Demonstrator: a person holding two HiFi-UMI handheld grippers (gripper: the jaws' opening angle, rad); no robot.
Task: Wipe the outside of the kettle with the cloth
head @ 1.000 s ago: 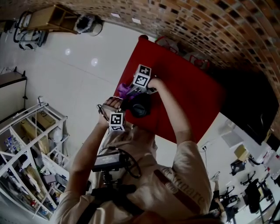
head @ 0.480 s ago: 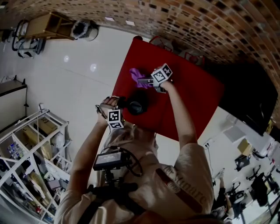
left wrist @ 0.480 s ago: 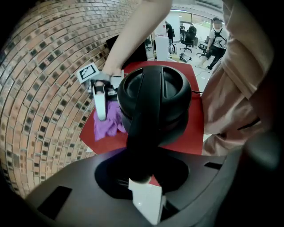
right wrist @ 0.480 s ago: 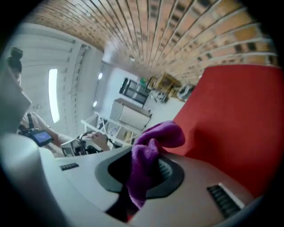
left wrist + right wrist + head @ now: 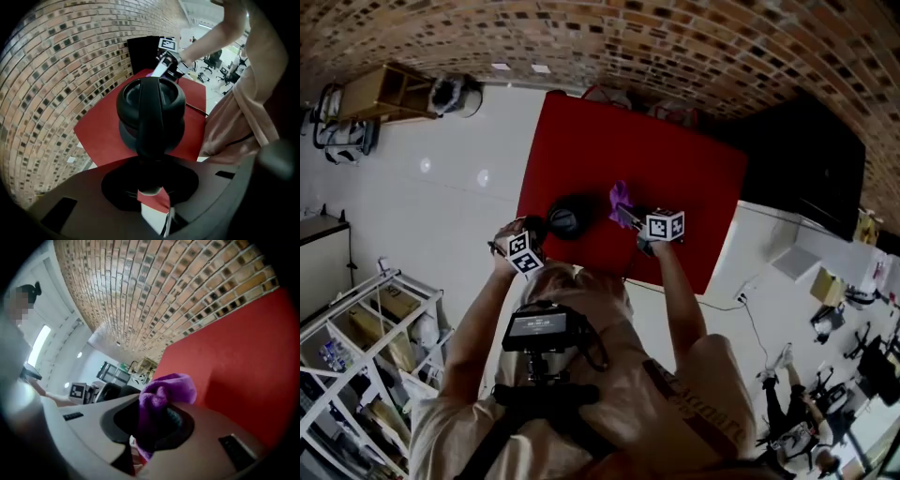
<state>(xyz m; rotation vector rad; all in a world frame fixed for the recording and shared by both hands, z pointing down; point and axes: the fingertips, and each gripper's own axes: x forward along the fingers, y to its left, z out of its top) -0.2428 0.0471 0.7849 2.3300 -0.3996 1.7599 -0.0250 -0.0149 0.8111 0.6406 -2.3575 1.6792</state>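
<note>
Left tongs (image 5: 151, 185) clamped on kettle (image 5: 565, 221) handle. Kettle upright on red counter (image 5: 675, 178), handle pointing back at left tongs. Right tongs (image 5: 157, 427) pinch purple cloth (image 5: 168, 387), just right of kettle, apart.

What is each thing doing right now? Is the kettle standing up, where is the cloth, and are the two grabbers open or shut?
kettle: standing upright on the red table, held by its handle.
cloth: bunched up, pinched in a gripper, apparently not touching the kettle.
left gripper: shut on the kettle's handle.
right gripper: shut on the cloth, beside the kettle.
</note>
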